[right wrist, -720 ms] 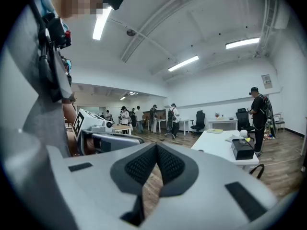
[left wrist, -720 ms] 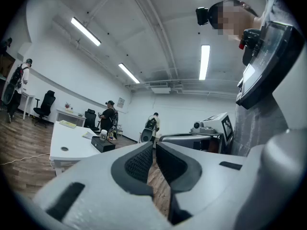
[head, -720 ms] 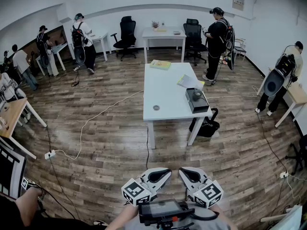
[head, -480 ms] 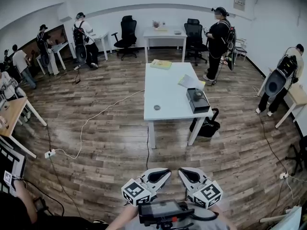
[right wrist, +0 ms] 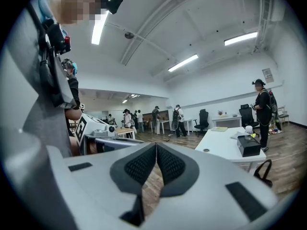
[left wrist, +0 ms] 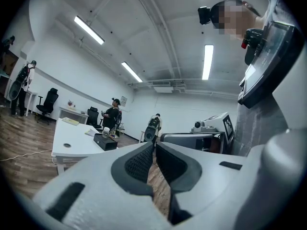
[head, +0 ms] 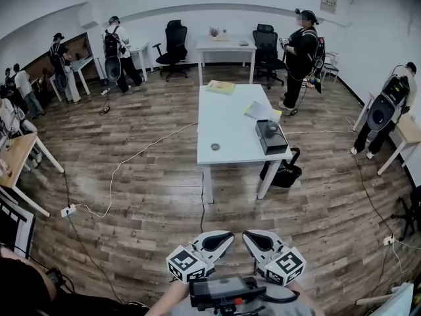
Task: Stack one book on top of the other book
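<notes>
Newbie: Where are the books? Both tools look idle to me.

Regular: They are. The left gripper (left wrist: 154,145) and the right gripper (right wrist: 156,148) both have their jaws pressed together with nothing between them. They're held close to the body, side by side, well back from the white table (head: 227,127). The greenish-yellow book (head: 220,87) lies flat at the table's far end. The pale one (head: 261,112) lies flat too, near the right edge just behind the black box (head: 270,137). The two aren't touching, so no stacking has started.

Newbie: How would they handle?

Regular: Guessing from here, both are thin and light. Weight won't be the issue. Flat on a smooth top is the hard part, since there's no gap to get a jaw under. The cover probably slides, and a thin one may droop if pinched at a corner.

Newbie: So where would you grab?

Regular: I'd take the pale one, since it looks like it sits close to the edge. I'd nudge it to overhang, then pinch mid-way along the spine side, where it's likely stiffest. Watch out for that box next to it.
</notes>
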Demonstrator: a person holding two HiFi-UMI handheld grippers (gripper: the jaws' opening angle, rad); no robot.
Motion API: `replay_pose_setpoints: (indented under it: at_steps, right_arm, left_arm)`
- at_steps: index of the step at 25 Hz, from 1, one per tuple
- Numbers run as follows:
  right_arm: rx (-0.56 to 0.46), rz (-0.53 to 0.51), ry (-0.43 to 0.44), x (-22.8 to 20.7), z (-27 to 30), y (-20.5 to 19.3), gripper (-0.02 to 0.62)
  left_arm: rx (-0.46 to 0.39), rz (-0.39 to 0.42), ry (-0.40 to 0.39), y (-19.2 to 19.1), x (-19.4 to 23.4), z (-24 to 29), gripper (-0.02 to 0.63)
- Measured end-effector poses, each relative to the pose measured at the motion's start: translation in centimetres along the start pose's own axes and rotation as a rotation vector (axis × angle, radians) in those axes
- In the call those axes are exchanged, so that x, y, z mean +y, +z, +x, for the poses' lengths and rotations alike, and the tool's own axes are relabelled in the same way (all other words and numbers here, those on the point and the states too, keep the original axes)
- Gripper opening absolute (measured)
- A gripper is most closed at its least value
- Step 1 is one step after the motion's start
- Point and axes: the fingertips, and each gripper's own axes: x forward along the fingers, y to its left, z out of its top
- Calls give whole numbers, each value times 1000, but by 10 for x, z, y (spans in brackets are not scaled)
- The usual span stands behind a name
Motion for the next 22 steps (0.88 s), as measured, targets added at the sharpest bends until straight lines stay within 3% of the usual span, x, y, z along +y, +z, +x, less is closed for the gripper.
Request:
replay_pose_setpoints:
  at_steps: [11,22]
  right_arm:
    - [-50,15,-6,-4,3,0,31]
    - [-20,21,12,5,12,-1,31]
  left_arm:
    - [9,8,-14,1,-1,2,32]
    - [28,8,-2,-4,5,-6,32]
